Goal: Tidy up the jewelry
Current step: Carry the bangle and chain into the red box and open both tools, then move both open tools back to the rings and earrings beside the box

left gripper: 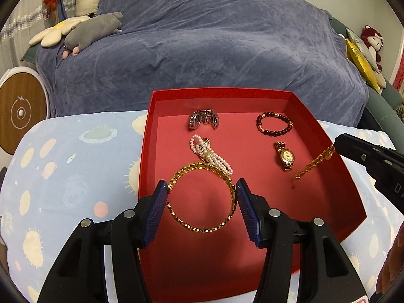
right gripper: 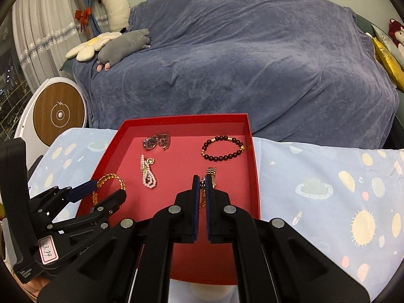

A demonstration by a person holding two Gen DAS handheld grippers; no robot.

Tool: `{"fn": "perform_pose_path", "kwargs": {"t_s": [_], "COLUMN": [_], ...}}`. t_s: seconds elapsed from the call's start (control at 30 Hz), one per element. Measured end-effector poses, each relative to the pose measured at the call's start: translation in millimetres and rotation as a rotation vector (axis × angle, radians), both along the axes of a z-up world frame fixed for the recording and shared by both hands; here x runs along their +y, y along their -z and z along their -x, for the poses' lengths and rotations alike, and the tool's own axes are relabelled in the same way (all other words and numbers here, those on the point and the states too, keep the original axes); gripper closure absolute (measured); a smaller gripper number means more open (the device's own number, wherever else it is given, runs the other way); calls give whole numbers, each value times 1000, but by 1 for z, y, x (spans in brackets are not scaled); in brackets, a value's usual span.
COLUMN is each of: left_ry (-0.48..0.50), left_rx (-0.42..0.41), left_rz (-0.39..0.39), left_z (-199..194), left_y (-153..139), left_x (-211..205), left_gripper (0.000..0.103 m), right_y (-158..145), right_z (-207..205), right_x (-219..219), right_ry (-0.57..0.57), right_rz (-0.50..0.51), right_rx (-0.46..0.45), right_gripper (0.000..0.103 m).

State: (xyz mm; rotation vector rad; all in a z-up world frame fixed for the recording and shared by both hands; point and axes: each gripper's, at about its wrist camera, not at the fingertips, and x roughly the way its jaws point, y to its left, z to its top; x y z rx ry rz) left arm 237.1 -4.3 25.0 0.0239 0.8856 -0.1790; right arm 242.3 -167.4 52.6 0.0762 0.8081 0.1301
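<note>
A red tray (left gripper: 328, 197) (right gripper: 106, 151) lies on a printed blue cloth. In it are a silver watch (left gripper: 204, 119) (right gripper: 156, 141), a dark bead bracelet (left gripper: 274, 123) (right gripper: 223, 148), a pink pearl bracelet (left gripper: 210, 157) (right gripper: 147, 174) and a gold watch (left gripper: 285, 156) (right gripper: 211, 172). My left gripper (left gripper: 202, 197) (right gripper: 106, 189) is shut on a gold bangle (left gripper: 202, 199) (right gripper: 111, 178), its pads against the ring's two sides. My right gripper (right gripper: 202, 184) (left gripper: 338, 146) is shut on a gold chain (left gripper: 313, 164) (right gripper: 202, 197) that hangs over the tray's right side.
A sofa under a blue-grey throw (left gripper: 202, 38) (right gripper: 240, 50) stands behind the table, with plush toys (left gripper: 93, 30) (right gripper: 121, 45) on its left end. A round wood-faced device (left gripper: 20, 111) (right gripper: 59, 113) stands at the left.
</note>
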Motion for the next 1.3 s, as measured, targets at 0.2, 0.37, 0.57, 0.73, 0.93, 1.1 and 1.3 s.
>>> {"fn": "perform_pose_path", "kwargs": {"t_s": [0.2, 0.37, 0.57, 0.73, 0.93, 1.1, 1.3], "left_ry": [-3, -32, -46, -38, -56, -87, -108], "left_rx": [23, 22, -42, -75, -82, -78, -16], "left_rz": [-17, -4, -6, 16, 56, 51, 77], "left_z": [-7, -6, 12, 37, 74, 113, 143], "left_y": [10, 8, -17, -44, -66, -65, -36], "left_x": [-3, -1, 4, 12, 28, 46, 65], "left_gripper": [48, 43, 33, 31, 31, 31, 31], "right_y": [15, 16, 3, -15, -34, -32, -8], "right_z": [-9, -4, 19, 46, 89, 129, 163], "right_x": [-3, -3, -2, -1, 2, 0, -6], "right_ry": [13, 12, 15, 7, 2, 5, 26], "right_rz": [25, 40, 45, 47, 63, 68, 16], "right_rx": [28, 25, -8, -23, -49, -45, 33], "right_gripper": [98, 94, 69, 67, 58, 56, 56]}}
